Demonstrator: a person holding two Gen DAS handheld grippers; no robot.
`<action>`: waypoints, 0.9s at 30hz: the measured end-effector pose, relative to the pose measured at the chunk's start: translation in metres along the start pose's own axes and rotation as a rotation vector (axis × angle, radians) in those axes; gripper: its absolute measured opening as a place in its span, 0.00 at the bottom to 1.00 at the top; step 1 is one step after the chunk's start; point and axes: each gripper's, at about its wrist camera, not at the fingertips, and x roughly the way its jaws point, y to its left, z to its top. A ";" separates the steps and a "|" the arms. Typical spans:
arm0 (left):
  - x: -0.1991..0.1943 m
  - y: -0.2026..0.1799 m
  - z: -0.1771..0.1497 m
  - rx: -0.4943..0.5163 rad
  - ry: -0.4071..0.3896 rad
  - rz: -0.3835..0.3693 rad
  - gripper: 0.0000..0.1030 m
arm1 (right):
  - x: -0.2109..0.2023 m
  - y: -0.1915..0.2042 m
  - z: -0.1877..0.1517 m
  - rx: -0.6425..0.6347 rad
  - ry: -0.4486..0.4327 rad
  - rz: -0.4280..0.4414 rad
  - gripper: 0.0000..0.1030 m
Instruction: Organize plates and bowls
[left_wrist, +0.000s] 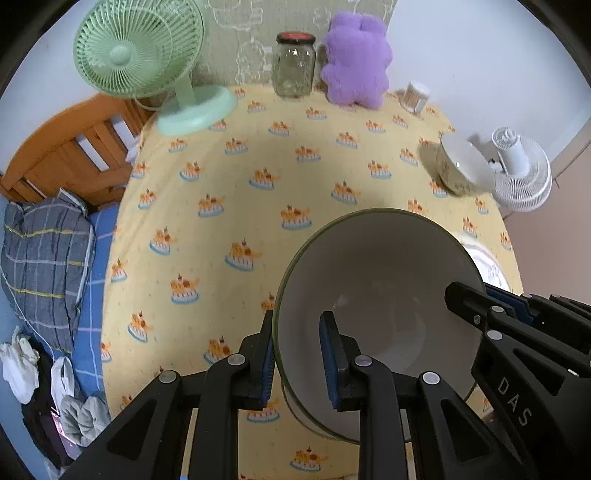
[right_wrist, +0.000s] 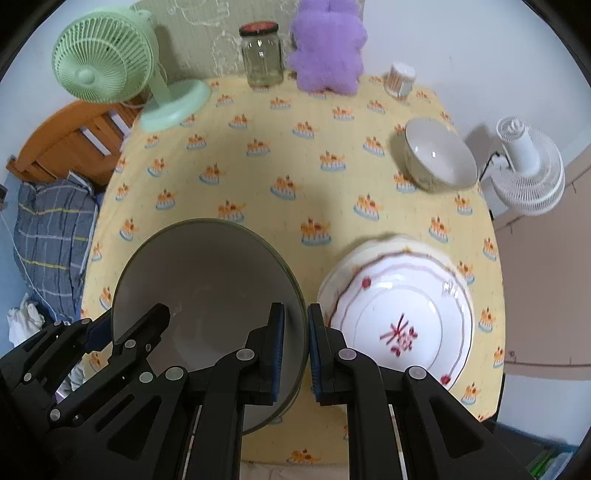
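Observation:
A big grey-white bowl with a green rim (left_wrist: 376, 280) (right_wrist: 207, 280) is held between both grippers over the yellow tablecloth (left_wrist: 229, 177). My left gripper (left_wrist: 299, 358) is shut on its left rim. My right gripper (right_wrist: 295, 354) is shut on its right rim, one pad inside the bowl and one outside. Each gripper also shows in the other's view, the right gripper (left_wrist: 480, 306) and the left gripper (right_wrist: 110, 332). A stack of white plates with a red pattern (right_wrist: 399, 317) (left_wrist: 487, 266) lies just right of the bowl. A smaller white bowl (right_wrist: 439, 155) (left_wrist: 461, 166) stands at the far right.
Along the back edge stand a green desk fan (left_wrist: 140, 55), a glass jar (left_wrist: 295, 62), a purple plush toy (left_wrist: 354, 59) and a small tub of swabs (left_wrist: 417, 96). A white fan (right_wrist: 524, 166) sits beyond the table's right edge. A bed (left_wrist: 48, 251) lies to the left.

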 end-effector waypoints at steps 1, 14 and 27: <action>0.002 0.000 -0.003 0.000 0.008 -0.002 0.20 | 0.002 0.000 -0.003 0.002 0.007 -0.001 0.15; 0.025 0.002 -0.032 0.002 0.082 -0.015 0.20 | 0.030 0.002 -0.033 0.035 0.087 -0.002 0.15; 0.042 0.005 -0.042 0.003 0.108 0.014 0.20 | 0.050 0.009 -0.041 0.024 0.127 -0.015 0.15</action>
